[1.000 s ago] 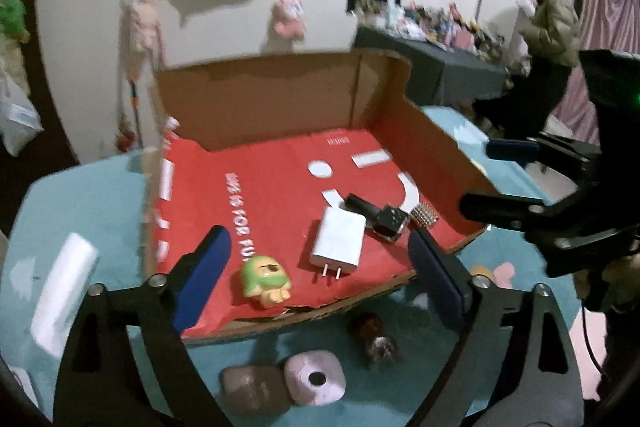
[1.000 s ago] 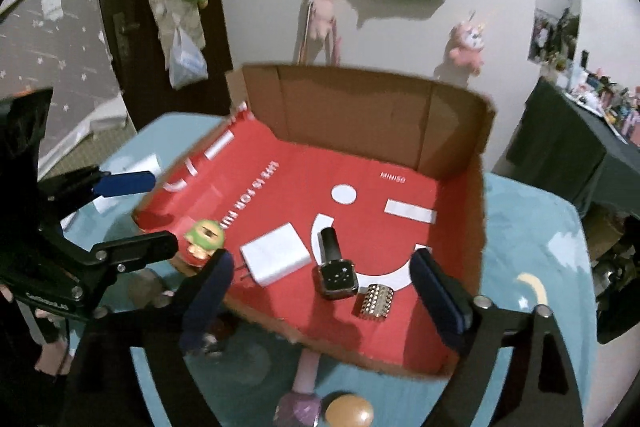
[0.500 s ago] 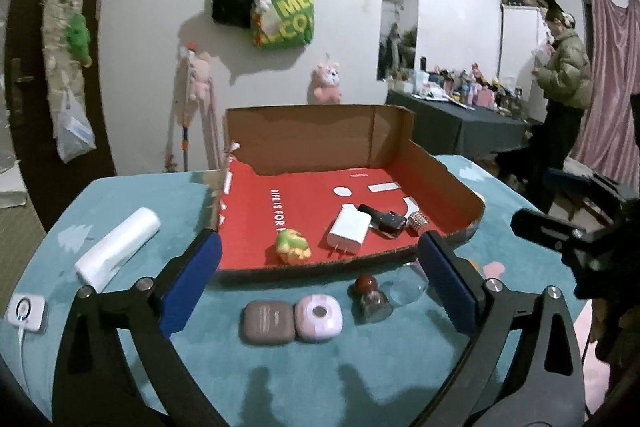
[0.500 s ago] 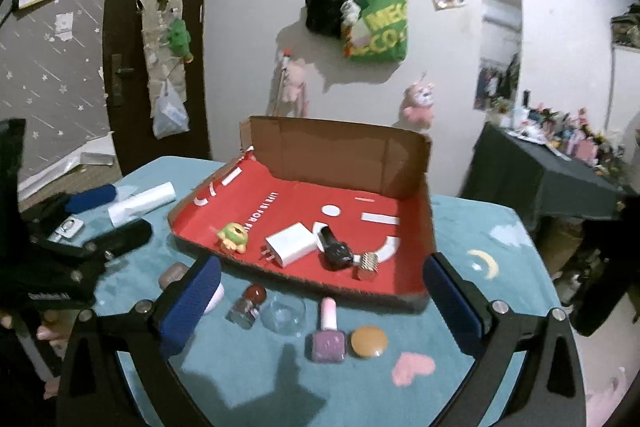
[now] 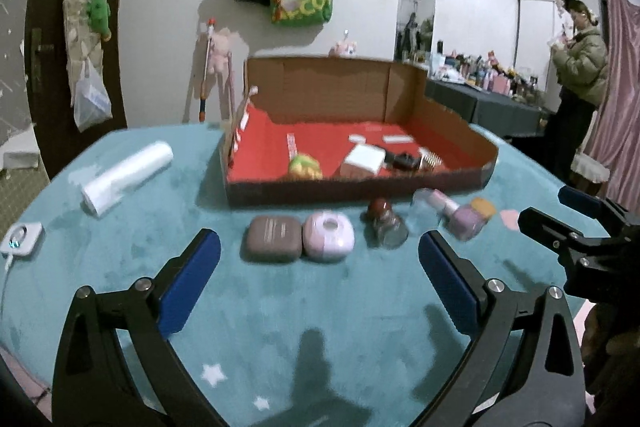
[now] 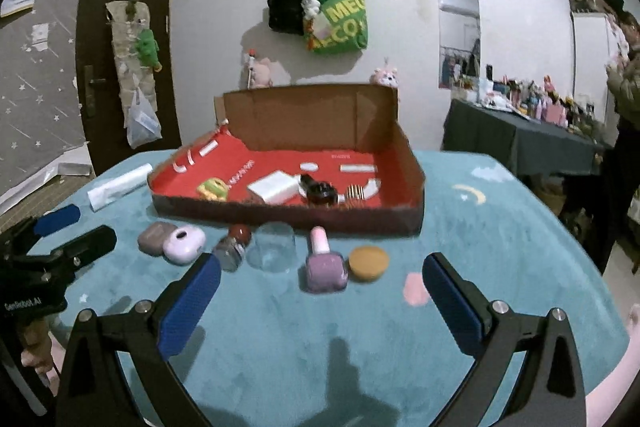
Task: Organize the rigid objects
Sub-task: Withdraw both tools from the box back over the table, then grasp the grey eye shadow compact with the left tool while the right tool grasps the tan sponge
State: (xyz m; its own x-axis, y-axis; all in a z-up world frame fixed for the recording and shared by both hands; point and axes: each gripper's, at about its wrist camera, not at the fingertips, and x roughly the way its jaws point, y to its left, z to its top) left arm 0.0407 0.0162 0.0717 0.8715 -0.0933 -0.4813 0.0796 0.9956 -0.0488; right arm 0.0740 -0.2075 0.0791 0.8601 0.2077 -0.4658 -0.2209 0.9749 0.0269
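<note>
A cardboard box (image 5: 360, 185) with a red floor holds a green-yellow toy (image 5: 305, 166), a white charger (image 5: 364, 159), a black watch (image 5: 402, 161) and a studded piece (image 5: 430, 159). In front of it on the teal cloth lie a brown case (image 5: 273, 238), a pink case (image 5: 328, 235), a red-capped bottle (image 5: 384, 223), a clear glass (image 6: 274, 247), a purple nail polish bottle (image 6: 325, 265) and an orange disc (image 6: 368, 262). My left gripper (image 5: 317, 239) hangs open just short of the two cases. My right gripper (image 6: 322, 261) hangs open before the nail polish. Neither holds anything.
A white roll (image 5: 128, 175) and a small white device (image 5: 20, 239) with a cable lie at the table's left. A person (image 5: 580, 67) stands at the back right beside a dark table (image 5: 480, 99) full of small items. The table edge curves close below both grippers.
Both grippers have drawn back from over the box and sunk toward the cloth. The row of loose objects in front of the box has come into view. Both jaws stand a little wider.
</note>
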